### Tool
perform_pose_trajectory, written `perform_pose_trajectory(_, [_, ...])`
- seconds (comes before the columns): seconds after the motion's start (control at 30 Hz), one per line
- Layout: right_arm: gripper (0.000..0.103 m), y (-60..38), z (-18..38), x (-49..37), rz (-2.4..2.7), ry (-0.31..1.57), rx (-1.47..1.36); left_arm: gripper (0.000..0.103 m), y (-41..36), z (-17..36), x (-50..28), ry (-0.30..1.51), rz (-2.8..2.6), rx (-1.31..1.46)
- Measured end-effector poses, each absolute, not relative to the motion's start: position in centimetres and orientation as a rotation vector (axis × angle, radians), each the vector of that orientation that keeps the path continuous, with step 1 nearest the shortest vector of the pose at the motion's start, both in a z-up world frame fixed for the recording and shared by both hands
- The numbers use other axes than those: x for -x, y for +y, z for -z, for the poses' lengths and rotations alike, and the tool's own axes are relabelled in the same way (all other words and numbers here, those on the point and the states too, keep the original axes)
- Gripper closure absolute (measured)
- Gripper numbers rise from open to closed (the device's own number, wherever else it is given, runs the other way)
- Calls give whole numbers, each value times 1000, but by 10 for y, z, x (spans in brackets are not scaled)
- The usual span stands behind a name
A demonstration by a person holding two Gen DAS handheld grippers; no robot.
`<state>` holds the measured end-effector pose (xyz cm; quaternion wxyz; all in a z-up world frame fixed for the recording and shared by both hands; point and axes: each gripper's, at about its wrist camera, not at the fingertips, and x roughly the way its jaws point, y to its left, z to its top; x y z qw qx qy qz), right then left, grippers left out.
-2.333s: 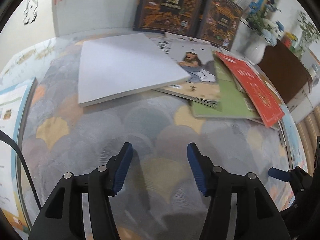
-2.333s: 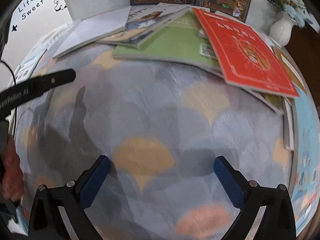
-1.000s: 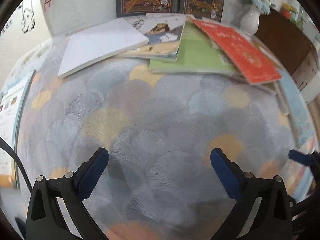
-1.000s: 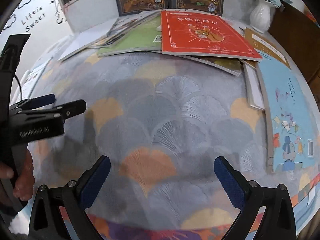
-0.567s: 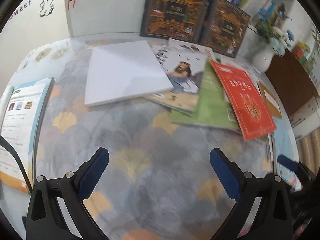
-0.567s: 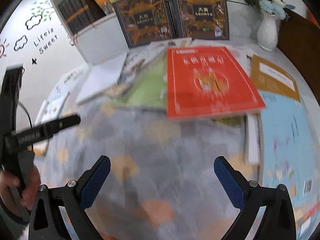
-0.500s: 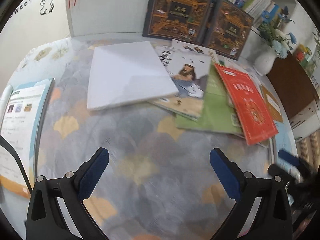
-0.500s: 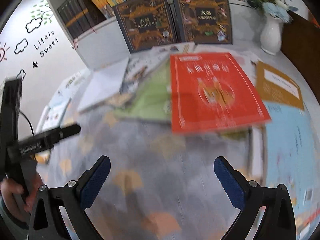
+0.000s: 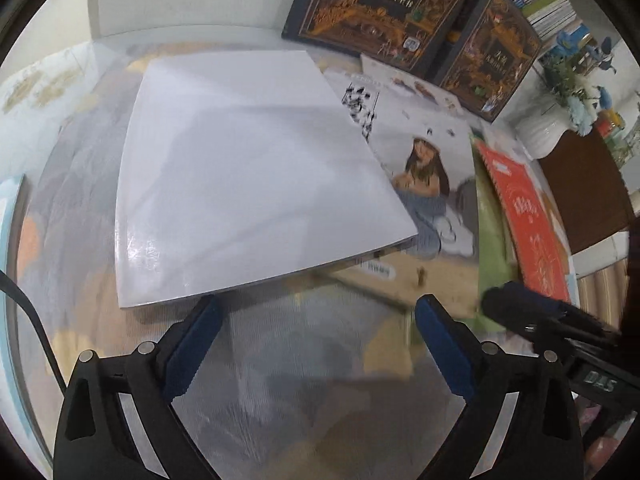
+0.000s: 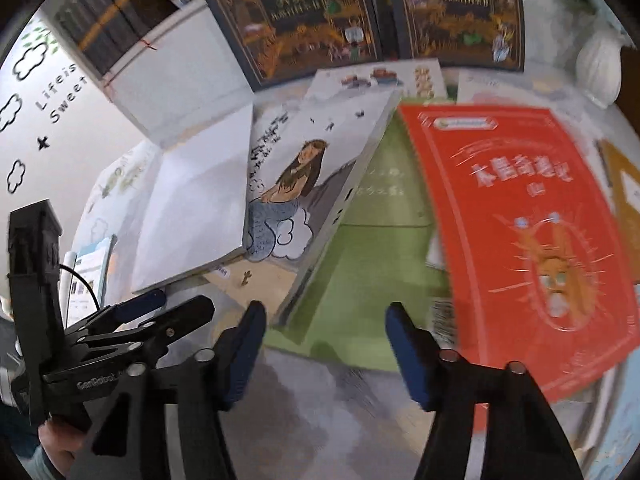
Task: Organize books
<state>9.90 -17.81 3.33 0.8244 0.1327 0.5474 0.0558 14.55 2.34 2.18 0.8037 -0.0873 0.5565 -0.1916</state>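
Several books lie fanned on the patterned tablecloth. A plain white book [image 9: 248, 184] lies on top at the left, overlapping a mermaid-cover book [image 9: 428, 184]. A green book [image 10: 372, 240] and a red book [image 10: 528, 232] follow to the right. My left gripper [image 9: 314, 336] is open and empty, its fingertips right at the white book's near edge. My right gripper [image 10: 324, 340] is open and empty, close to the near edges of the mermaid book [image 10: 296, 192] and the green book. The white book [image 10: 196, 200] shows at the left of the right wrist view.
Two dark ornate books [image 9: 384, 0] stand against the white shelf at the back. A white vase with flowers [image 9: 544, 136] stands at the right. A brown book [image 10: 624, 184] lies beyond the red one. An open light-blue booklet [image 10: 90, 272] lies far left.
Both grippers have moved forward and down to the near edges of the books. The right gripper's jaws have narrowed somewhat. The books have not moved.
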Motion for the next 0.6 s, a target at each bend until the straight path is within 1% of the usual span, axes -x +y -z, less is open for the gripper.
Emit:
perform_pose_trajectory(0.2, [47,-170,-29,-121,-76,1134,-296,7,26,-21,-156,1171,421,246])
perform_pose_trajectory(0.43, [47,-157,-29,-124,-69,1113,-180,7,34,-21,-158,1120,382,286])
perform_pose_trajectory(0.6, [47,-153,-27,-127,-79,1117,-121,7,47,-21,-174,1108,349,327])
